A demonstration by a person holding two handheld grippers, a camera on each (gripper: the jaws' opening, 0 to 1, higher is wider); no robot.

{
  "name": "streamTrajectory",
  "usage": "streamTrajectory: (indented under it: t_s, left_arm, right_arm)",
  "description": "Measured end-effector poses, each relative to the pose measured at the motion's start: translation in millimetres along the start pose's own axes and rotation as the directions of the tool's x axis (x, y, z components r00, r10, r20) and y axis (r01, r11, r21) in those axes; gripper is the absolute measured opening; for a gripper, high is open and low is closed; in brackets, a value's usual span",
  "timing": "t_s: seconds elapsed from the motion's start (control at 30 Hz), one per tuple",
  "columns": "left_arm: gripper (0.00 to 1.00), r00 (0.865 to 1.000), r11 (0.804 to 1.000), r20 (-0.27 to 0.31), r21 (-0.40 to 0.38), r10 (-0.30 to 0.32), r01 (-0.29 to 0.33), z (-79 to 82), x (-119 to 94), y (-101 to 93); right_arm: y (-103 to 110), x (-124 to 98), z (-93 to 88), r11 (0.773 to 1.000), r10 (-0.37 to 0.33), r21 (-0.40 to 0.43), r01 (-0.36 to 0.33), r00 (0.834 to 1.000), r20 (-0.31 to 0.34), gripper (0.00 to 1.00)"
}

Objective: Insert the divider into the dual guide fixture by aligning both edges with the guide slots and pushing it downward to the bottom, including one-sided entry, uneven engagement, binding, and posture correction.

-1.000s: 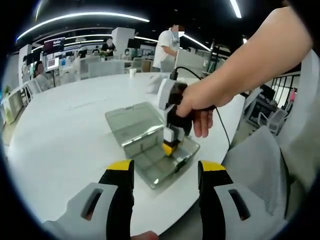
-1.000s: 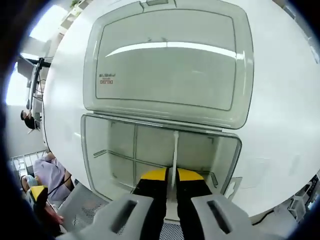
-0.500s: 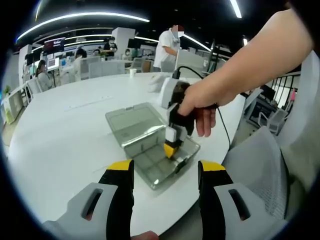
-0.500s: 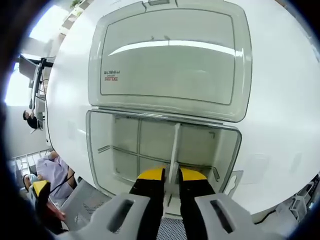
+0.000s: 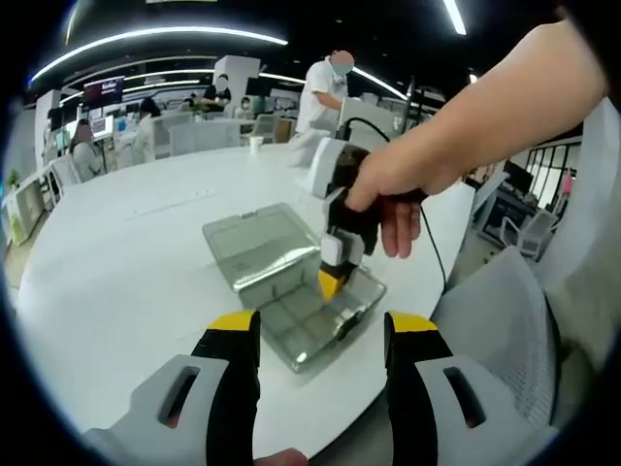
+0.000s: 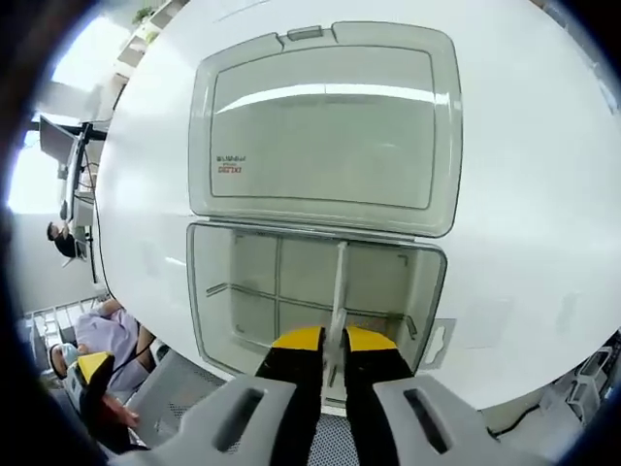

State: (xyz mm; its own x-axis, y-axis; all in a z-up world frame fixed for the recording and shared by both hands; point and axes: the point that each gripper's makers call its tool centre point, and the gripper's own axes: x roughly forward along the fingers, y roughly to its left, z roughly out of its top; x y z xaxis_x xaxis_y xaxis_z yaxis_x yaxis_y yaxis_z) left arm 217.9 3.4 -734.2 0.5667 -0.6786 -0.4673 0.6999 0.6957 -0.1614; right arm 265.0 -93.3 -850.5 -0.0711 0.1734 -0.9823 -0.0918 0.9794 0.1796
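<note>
Where the divider [image 6: 337,291] runs down between our right gripper [image 6: 326,340] jaws at the bottom centre of the right gripper view, its lower end is covered by the yellow tips, so we cannot see how far it sits in the near guide slot. Those jaws stand narrow, pinched on the thin white strip. It rises toward the middle of the frame across the open tray of the clear box [image 6: 215,311], and its far end meets the hinge wall; whether both edges are seated we cannot tell. We count one box, one flipped-open lid [image 6: 325,131] in the upper half of the frame, and a few fixed partitions in the left part of the tray, with an open compartment on each side of the strip. A small hang tab [image 6: 437,344] juts from the tray's right edge. In the left gripper view, our left gripper [image 5: 320,335] shows two yellow-tipped jaws spread wide at the bottom, gripping nothing, with bare white table [image 5: 116,262] ahead of it. Centre frame, the box sits near the table's right edge, and a hand [image 5: 388,189] covers most of the right gripper above it. Several people at the upper left are too small to count.
</note>
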Motion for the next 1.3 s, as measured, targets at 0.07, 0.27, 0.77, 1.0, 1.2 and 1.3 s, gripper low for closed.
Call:
streamTrajectory:
  t_s: [0.07,0.27,0.77,1.0,1.2,1.3]
  left_arm:
    - [0.50,1.000,1.000,0.001,0.000,0.001,-0.001,0.3,-0.2,0.2]
    - [0.50,1.000,1.000,0.001,0.003,0.001,-0.001,0.2,-0.1,0.3]
    - [0.50,1.000,1.000,-0.002,-0.001,0.007,-0.007,-1.1,-2.7,-0.3]
    - [0.50,1.000,1.000,-0.016,0.007,0.016,-0.016,-4.7,-8.6,2.9]
    - [0.50,0.999,1.000,-0.029,0.008,0.026,-0.026,-7.2,-11.8,6.2]
    - [0.50,0.999,1.000,-0.036,0.010,0.029,-0.029,-7.7,-12.7,6.4]
  right_arm:
    - [0.4,0.3,-0.5,1.000,-0.003,0.000,0.003,1.000,-0.001,0.02]
    - [-0.9,0.1,-3.8,1.000,-0.026,-0.016,0.026,1.000,0.002,0.00]
    - [-1.4,5.7,-3.6,0.996,-0.059,-0.059,0.060,0.998,0.031,0.00]
    - [0.7,2.7,-0.1,0.999,-0.007,-0.054,0.010,0.999,0.049,0.03]
    - [5.2,-11.7,0.1,0.997,0.035,-0.076,-0.030,0.997,0.073,0.05]
    - [5.0,-16.9,-1.5,0.995,0.049,-0.085,-0.043,0.996,0.077,0.04]
